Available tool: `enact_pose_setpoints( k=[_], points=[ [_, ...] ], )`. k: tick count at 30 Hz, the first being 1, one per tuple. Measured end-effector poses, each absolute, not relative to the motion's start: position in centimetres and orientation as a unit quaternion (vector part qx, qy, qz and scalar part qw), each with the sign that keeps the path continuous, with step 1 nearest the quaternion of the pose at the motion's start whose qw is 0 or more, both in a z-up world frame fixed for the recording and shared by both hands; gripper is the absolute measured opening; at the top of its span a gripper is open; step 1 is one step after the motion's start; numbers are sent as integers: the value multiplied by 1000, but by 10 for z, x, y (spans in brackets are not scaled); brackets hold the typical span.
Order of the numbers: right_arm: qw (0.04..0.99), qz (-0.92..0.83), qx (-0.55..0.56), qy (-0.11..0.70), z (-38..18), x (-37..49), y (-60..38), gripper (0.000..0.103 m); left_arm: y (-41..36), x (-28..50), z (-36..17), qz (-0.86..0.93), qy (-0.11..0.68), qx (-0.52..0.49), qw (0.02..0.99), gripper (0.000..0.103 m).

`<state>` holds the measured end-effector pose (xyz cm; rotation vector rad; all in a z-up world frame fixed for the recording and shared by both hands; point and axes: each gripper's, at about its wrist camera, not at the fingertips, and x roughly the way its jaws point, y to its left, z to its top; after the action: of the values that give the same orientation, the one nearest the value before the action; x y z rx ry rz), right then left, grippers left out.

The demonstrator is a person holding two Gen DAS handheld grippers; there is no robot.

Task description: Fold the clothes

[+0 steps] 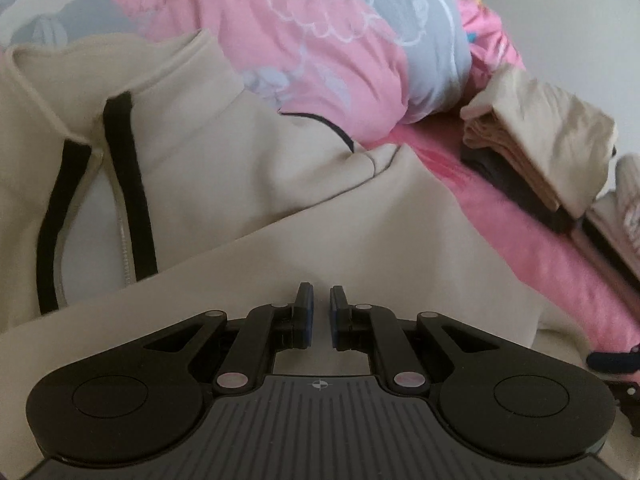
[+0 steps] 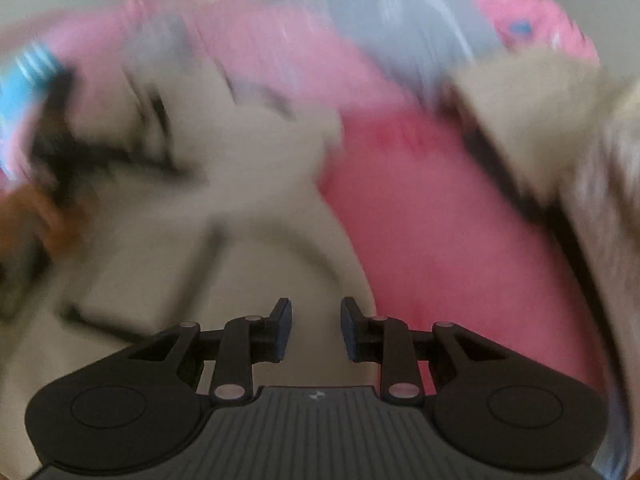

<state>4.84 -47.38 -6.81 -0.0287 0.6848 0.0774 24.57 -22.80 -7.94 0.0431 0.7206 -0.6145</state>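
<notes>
Lying on pink sheet (image 1: 520, 248): 1 beige jacket (image 1: 240, 184), 1 folded stack (image 1: 536, 152).

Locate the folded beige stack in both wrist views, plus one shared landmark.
Left wrist: folded beige stack at the right edge, on the pink sheet, beyond the beige jacket.
Right wrist: same stack, upper right, badly blurred.
Shared landmark: the pink and grey quilt bunched behind, also in the right view.
</notes>
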Motion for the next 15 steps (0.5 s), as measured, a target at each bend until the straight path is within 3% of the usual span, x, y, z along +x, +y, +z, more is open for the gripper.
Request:
enact_pose_setpoints(
  k=[2, 6, 12, 15],
  points=[
    [940, 25, -27, 339, -82, 41, -471, 27, -225, 242, -72, -295, 352, 28, 888, 8],
    [955, 57, -20, 292, -52, 19, -455, 27, -215, 214, -46, -314, 345, 62, 882, 8],
    [939, 56, -69, 332, -87, -1, -451, 25, -172, 147, -20, -341, 364, 93, 862, 9],
    [945, 34, 14, 324, -78, -22, -476, 15, -145, 115, -17, -344, 389, 81, 851, 10]
  ],
)
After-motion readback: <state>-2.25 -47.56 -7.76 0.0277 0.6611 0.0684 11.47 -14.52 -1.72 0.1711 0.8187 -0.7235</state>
